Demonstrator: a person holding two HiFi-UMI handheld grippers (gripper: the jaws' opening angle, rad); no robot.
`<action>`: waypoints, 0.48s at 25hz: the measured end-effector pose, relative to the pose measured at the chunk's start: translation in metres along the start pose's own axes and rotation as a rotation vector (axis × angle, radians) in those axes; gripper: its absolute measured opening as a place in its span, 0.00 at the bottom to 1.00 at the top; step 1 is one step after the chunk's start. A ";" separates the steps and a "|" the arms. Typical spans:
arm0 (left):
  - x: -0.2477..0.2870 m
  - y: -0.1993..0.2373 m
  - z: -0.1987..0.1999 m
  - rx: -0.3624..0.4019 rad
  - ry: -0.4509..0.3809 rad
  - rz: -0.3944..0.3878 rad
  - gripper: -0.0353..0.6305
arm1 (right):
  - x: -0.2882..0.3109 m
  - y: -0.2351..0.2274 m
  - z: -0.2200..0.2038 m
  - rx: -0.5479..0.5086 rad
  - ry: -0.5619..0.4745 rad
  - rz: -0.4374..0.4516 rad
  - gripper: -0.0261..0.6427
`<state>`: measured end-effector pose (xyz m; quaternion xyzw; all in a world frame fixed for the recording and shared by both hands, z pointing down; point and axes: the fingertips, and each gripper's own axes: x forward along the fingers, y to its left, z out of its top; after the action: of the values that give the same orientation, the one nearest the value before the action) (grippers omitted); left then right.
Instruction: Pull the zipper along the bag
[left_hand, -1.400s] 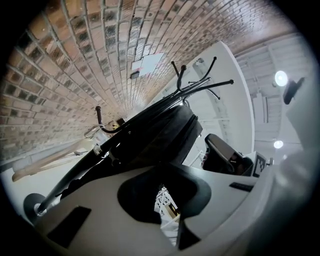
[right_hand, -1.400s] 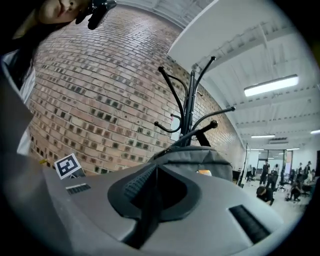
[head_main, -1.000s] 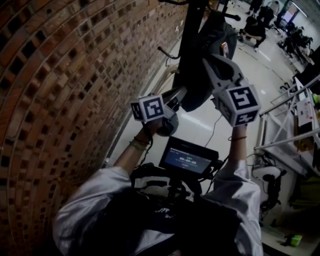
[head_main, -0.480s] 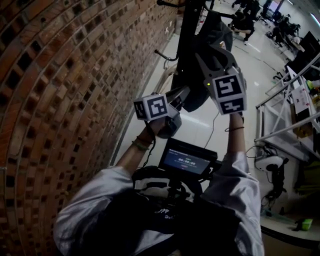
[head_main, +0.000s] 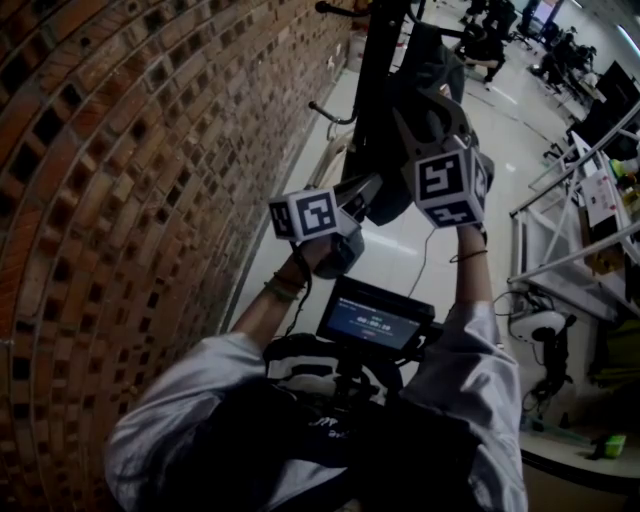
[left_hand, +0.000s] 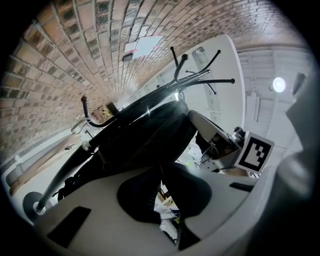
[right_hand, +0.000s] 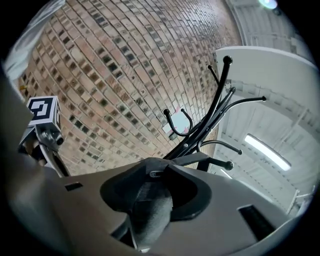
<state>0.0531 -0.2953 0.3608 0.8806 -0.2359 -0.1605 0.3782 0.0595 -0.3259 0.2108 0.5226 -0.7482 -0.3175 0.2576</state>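
Observation:
A dark bag (head_main: 405, 140) hangs from a black coat stand (head_main: 375, 80) beside a brick wall. My left gripper (head_main: 372, 187) reaches up to the bag's lower end and is shut on a fold of its black fabric (left_hand: 145, 142), which runs down between the pads (left_hand: 137, 192). My right gripper (head_main: 420, 100) is higher up on the bag. In the right gripper view its jaws stand open around a grey fold of the bag (right_hand: 150, 210), with a small dark zipper pull (right_hand: 156, 173) at their tips. I cannot tell whether the pads touch the pull.
The brick wall (head_main: 120, 200) fills the left side. The stand's hooks (right_hand: 225, 105) stick out above the bag. A small monitor (head_main: 375, 320) sits on the person's chest rig. White metal frames (head_main: 580, 230) and desks with people stand to the right, across a pale floor.
My right gripper has shifted left and closer to the bag, and its marker cube has turned. The left gripper has kept its place on the bag's lower end.

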 end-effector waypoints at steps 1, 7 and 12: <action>0.000 0.001 0.000 0.004 0.002 -0.001 0.09 | 0.000 0.000 0.002 -0.017 -0.008 0.001 0.26; -0.001 0.002 0.000 -0.005 -0.003 -0.014 0.09 | -0.005 -0.006 0.007 -0.041 -0.019 -0.067 0.21; -0.001 0.002 -0.002 -0.013 -0.001 -0.016 0.09 | -0.013 -0.006 0.009 -0.033 -0.057 -0.068 0.12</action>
<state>0.0524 -0.2947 0.3642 0.8799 -0.2278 -0.1658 0.3827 0.0608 -0.3134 0.1995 0.5341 -0.7317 -0.3530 0.2340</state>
